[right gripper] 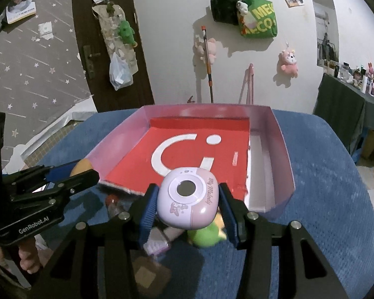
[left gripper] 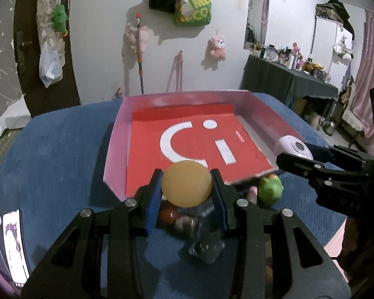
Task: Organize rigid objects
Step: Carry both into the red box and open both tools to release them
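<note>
My left gripper (left gripper: pixel 187 189) is shut on a round tan disc (left gripper: pixel 186 184), lifted just in front of the pink-walled tray (left gripper: pixel 117 134) with a red floor. My right gripper (right gripper: pixel 189 201) is shut on a lilac and pink toy camera (right gripper: pixel 187 196), held above the tray's near edge (right gripper: pixel 281 191). In the left wrist view the right gripper (left gripper: pixel 299 157) and the toy camera (left gripper: pixel 293 148) show at the right. In the right wrist view the left gripper (right gripper: pixel 82 172) and the tan disc (right gripper: pixel 81 167) show at the left. A green toy (left gripper: pixel 270 188) lies on the blue cloth below.
Several small items lie on the blue cloth (left gripper: pixel 62 149) under the grippers: a clear jar (left gripper: pixel 202 226), a green plush (right gripper: pixel 205 235), a small pink box (right gripper: pixel 157 243). A phone (left gripper: pixel 15 244) lies at the cloth's left edge. A cluttered dark table (left gripper: pixel 286 79) stands at the far right.
</note>
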